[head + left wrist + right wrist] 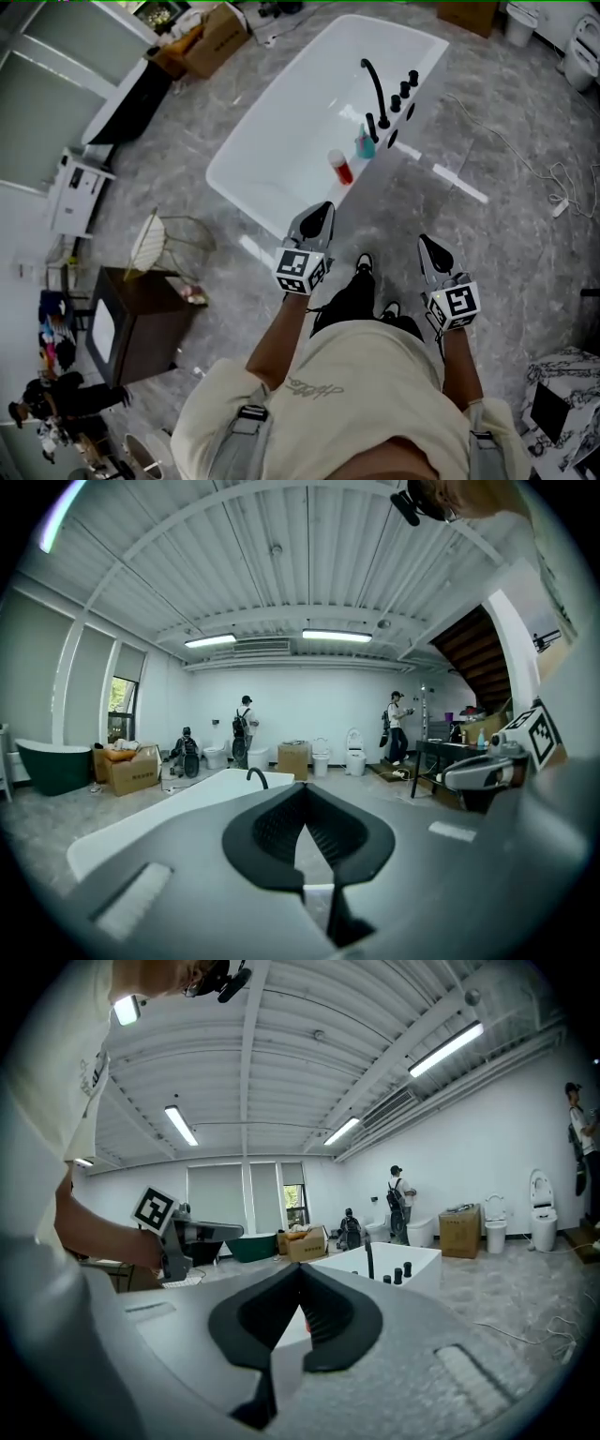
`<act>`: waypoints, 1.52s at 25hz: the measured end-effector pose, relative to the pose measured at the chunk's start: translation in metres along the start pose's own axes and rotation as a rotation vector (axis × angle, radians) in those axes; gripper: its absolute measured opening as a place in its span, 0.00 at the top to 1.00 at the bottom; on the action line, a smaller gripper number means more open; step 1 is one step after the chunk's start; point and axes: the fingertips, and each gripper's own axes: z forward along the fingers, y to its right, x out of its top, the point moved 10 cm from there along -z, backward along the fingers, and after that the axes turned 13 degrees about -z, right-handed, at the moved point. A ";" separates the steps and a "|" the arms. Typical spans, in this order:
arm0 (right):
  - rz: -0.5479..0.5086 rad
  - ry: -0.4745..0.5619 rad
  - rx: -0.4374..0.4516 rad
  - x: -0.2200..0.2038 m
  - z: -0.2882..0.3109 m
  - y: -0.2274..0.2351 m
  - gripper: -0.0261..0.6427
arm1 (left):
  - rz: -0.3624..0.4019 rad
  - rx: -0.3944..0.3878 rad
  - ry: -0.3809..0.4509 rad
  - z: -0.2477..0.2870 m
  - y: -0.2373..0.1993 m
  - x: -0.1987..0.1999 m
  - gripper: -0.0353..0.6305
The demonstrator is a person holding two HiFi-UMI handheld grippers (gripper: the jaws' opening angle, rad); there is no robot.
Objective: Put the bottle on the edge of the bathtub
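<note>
Standing a step back from the white oval freestanding bathtub (281,122), the person has the left gripper (324,208) and right gripper (424,242) held out low in front, both aimed roughly at the tub. Left jaws are pinched fully together with nothing in them, and the left gripper view shows the tips (305,791) meeting with just tub and room behind. The right gripper (300,1271) is the same deal, jaws closed and empty.

The task's thing, a slim red plastic bottle with a white cap (341,169), sits well ahead of both grippers on the near long rim of the bathtub, just short of the black curved faucet (375,89). A small teal bottle (366,143) stands right next to it, closer to the faucet.

The red bottle looks upright, long axis vertical, cap pointing up, base flat on the rim. That makes sense, since the rim is narrow and it would likely roll off lying down. By the looks of it the bottle is already where it belongs, and the grippers are probably shut and kept clear so they don't bump it
</note>
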 end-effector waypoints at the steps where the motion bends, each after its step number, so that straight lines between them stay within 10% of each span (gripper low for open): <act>1: -0.008 -0.002 -0.007 0.000 -0.002 -0.001 0.96 | -0.014 -0.021 0.001 -0.006 0.006 0.004 0.92; 5: -0.119 -0.050 -0.028 0.001 -0.006 -0.009 0.96 | -0.092 -0.075 0.008 -0.020 0.017 0.014 0.92; 22: -0.236 -0.008 -0.019 0.056 0.018 -0.041 0.96 | 0.016 -0.066 -0.068 -0.049 0.004 0.013 0.92; 38: -0.179 -0.017 0.028 0.070 0.017 -0.053 0.96 | 0.022 -0.021 -0.065 -0.070 -0.010 0.019 0.92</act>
